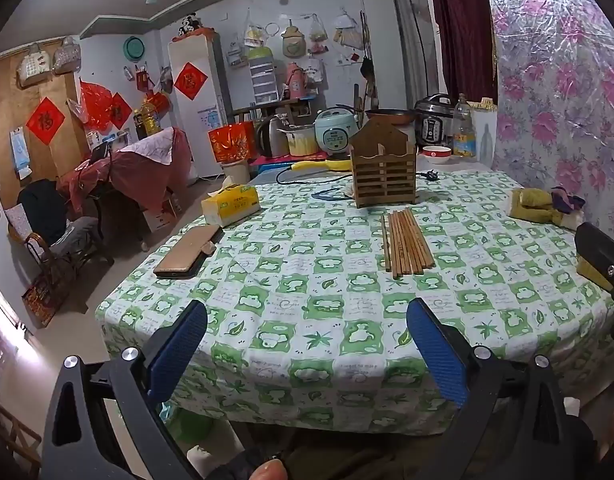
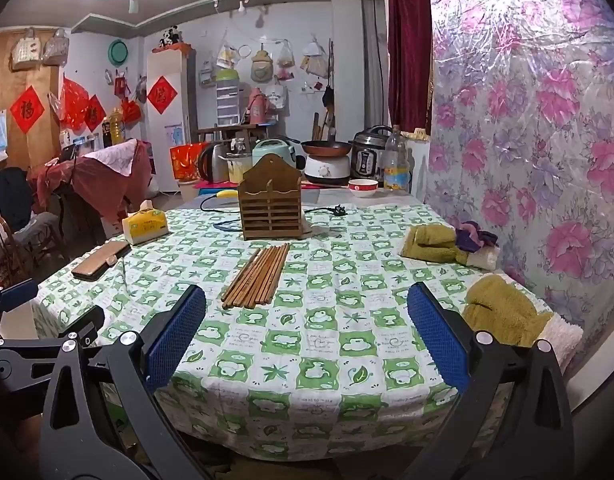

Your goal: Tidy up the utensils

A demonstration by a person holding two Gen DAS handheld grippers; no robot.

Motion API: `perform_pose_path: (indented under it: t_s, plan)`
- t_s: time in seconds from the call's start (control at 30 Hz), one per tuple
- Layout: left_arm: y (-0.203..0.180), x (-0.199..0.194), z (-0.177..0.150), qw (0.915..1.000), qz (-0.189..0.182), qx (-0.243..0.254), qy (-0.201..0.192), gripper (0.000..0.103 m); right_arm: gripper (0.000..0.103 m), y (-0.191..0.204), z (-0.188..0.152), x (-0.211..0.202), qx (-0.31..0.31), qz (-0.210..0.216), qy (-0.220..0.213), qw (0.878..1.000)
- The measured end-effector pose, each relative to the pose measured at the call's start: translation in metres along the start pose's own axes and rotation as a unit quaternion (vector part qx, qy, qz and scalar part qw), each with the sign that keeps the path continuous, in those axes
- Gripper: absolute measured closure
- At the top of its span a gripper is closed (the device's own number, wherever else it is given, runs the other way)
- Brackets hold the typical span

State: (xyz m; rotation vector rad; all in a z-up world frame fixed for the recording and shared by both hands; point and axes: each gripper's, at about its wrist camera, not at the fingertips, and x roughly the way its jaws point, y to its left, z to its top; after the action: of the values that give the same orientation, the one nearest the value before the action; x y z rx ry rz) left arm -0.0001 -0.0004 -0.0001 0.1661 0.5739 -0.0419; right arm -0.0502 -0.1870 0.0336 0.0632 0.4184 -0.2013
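Several wooden chopsticks (image 1: 407,244) (image 2: 257,276) lie side by side in a flat bundle on the green-and-white checked tablecloth (image 1: 307,320) (image 2: 327,340). Just behind them stands an upright slatted wooden utensil holder (image 1: 383,164) (image 2: 270,200). My left gripper (image 1: 307,344) hovers over the table's near edge, open, with nothing between its blue pads. My right gripper (image 2: 307,336) is likewise open and empty, short of the chopsticks. The right gripper's black frame (image 1: 599,256) shows at the right edge of the left wrist view; the left gripper's frame (image 2: 39,340) shows at the lower left of the right wrist view.
A phone in a tan case (image 1: 187,252) (image 2: 101,260) and a yellow tissue pack (image 1: 231,204) (image 2: 145,226) lie at the table's left. Olive towels (image 1: 543,208) (image 2: 439,244) (image 2: 503,312) sit at the right by the floral wall. Cookers, a kettle and a bowl (image 2: 363,188) stand behind.
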Motion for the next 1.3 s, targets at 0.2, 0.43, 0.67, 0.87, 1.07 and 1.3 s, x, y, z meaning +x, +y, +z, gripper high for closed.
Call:
perform_pose_path:
  t_s: [0.2,0.43,0.67,0.87,1.07,1.3]
  plan:
    - [-0.0001,0.0001,0.0000,1.0000,0.000,0.000,0.000,0.005,0.006,-0.0004,-0.0003,0.0004,0.009,0.003,0.002,1.000]
    - [-0.0008,-0.0005,-0.0003,1.0000,0.002,0.002,-0.001,0.005,0.006,0.0007,-0.0005,0.0004,0.005,0.002,0.001,1.000]
    - [0.0005,0.0009,-0.0036,0.9999,-0.008,0.009,-0.006,0.005,0.006,-0.0020,0.0000,0.0006,0.005,0.003,0.002,1.000]
    - [-0.0024,-0.0009,-0.0014,0.9999,-0.007,0.012,-0.008,0.005,0.006,-0.0022,-0.0002,0.0008,0.005,0.002,0.002,1.000]
    - [0.0001,-0.0001,-0.0009,1.0000,-0.007,0.005,-0.004,0.005,0.006,-0.0024,-0.0002,0.0008,0.004,0.002,0.002,1.000]
    - [0.0017,0.0004,-0.0008,1.0000,-0.007,0.003,-0.002,0.005,0.006,-0.0022,-0.0002,0.0006,0.004,0.002,0.002,1.000]
